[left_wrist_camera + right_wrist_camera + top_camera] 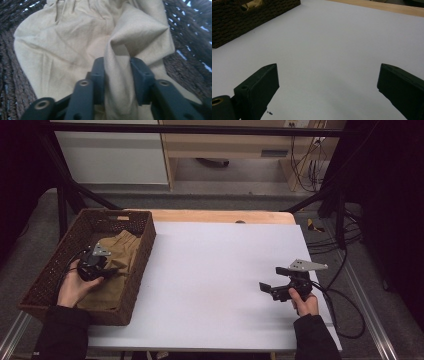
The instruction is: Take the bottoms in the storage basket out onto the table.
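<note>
While my left tongs point(117, 72) pinch the tan cloth point(75, 50)'s ridge in the wicker basket point(50, 270) at nine o'clock, I firm the grip before lifting, right tongs point(328, 82) apart over the bench point(215, 280).

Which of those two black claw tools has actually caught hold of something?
The left gripper, down in the woven basket: a fold of tan cloth is pinched between its jaws. The right gripper hangs open over the bare white tabletop.
</note>
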{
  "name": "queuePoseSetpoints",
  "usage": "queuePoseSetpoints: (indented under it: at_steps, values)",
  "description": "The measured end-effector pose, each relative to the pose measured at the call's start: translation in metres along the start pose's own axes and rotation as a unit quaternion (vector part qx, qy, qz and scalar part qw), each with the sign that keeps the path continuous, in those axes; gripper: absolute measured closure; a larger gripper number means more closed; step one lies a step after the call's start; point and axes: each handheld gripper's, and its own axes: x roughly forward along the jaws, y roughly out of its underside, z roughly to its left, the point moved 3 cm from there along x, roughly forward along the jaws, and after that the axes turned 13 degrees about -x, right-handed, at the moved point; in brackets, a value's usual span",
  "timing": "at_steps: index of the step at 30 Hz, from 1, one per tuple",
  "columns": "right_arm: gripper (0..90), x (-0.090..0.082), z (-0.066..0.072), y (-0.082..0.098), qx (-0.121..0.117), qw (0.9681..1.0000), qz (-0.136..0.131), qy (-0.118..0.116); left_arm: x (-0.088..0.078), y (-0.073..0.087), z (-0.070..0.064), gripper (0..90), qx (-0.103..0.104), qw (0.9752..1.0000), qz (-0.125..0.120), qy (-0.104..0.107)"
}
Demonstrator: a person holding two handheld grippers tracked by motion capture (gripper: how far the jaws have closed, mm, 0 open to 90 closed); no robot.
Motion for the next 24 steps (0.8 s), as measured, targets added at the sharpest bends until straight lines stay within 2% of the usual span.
queuePoseSetpoints:
  at_steps: [3,12,24]
  values:
    - [4.6,0.0000,-0.0001,0.0000,-0.001,1.0000,-0.001,0.000,-0.0004,0.0002,-0.0010,74.2,0.010,0.9999,0.002,-0.004]
    - [4.6,0.0000,0.0002,0.0001,0.001,1.0000,0.002,-0.001,-0.0021,0.0005,-0.0026,82.4,0.021,0.9997,0.006,-0.013]
    - [4.5,-0.0002,-0.0002,-0.0001,0.001,1.0000,0.000,0.000,-0.0093,-0.0022,-0.0028,86.0,0.002,1.0000,-0.005,-0.008]
